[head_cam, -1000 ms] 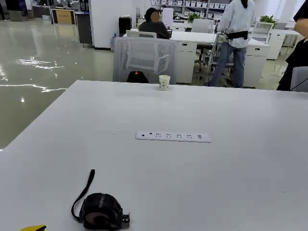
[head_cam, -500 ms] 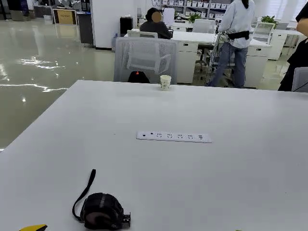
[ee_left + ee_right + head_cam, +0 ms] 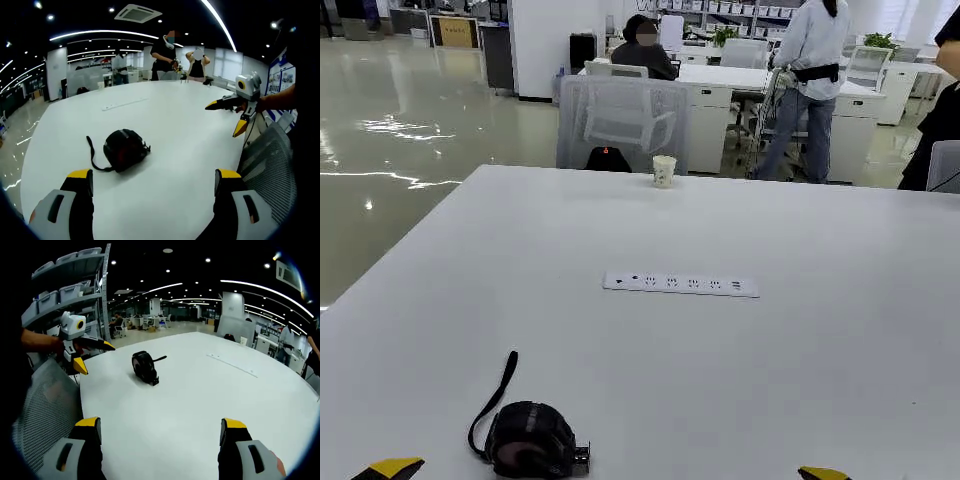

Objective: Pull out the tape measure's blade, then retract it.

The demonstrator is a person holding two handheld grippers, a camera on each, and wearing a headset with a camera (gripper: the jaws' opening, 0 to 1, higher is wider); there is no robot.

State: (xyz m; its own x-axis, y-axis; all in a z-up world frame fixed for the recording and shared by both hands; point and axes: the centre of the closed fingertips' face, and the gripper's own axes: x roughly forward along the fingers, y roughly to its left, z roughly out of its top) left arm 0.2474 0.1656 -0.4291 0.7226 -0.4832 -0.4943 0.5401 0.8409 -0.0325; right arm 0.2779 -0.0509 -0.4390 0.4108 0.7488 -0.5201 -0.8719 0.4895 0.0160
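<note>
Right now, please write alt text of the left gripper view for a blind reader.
A black tape measure with a strap lies untouched on a white table, just beyond the open left tool. At the right, the right tool is held in the air, also open.

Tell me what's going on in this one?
Two hand-held tongs hover at the near edge of a white table. The tape measure lies on it, its strap trailing to one side and no blade pulled out. The left tongs and right tongs are both open, short of the tape measure and touching nothing. The pull has not begun.
</note>
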